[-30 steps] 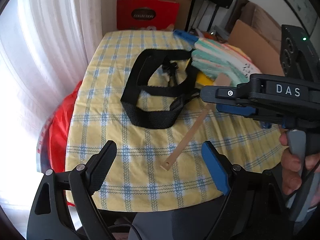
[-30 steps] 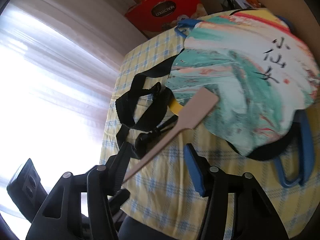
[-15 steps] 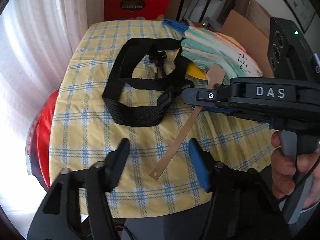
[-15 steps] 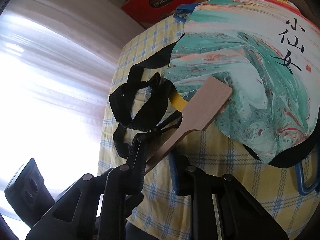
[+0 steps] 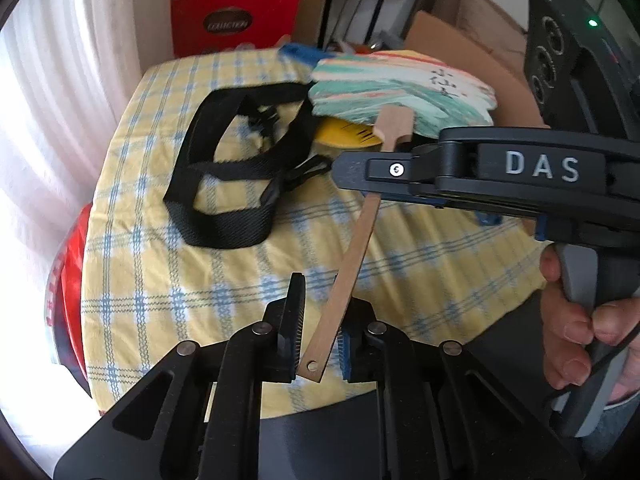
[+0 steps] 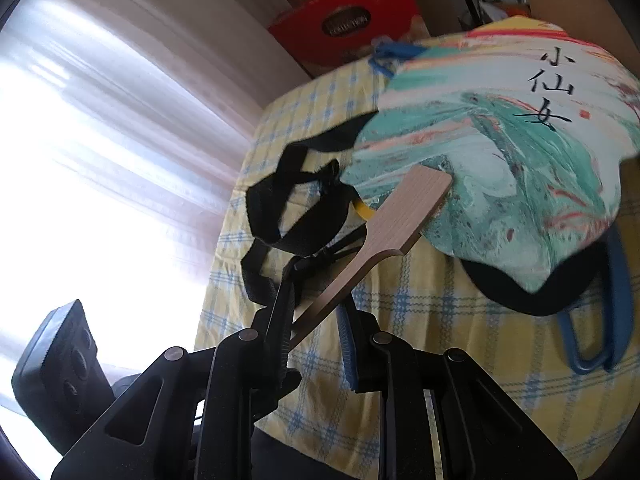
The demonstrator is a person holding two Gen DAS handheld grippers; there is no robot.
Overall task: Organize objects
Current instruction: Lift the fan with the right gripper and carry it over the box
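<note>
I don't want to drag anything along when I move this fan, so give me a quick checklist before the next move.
1. Right tool grip on the fan handle: ok, clamped partway along it.
2. Left tool on the handle's end: ok, jaws closing with the end between them.
3. Fan clear of the black strap: cannot tell; its edge overlaps the strap.
4. Nothing under the fan: not ok; a yellow item lies beneath it.
5. Fan lifted off the tablecloth: cannot tell.
</note>
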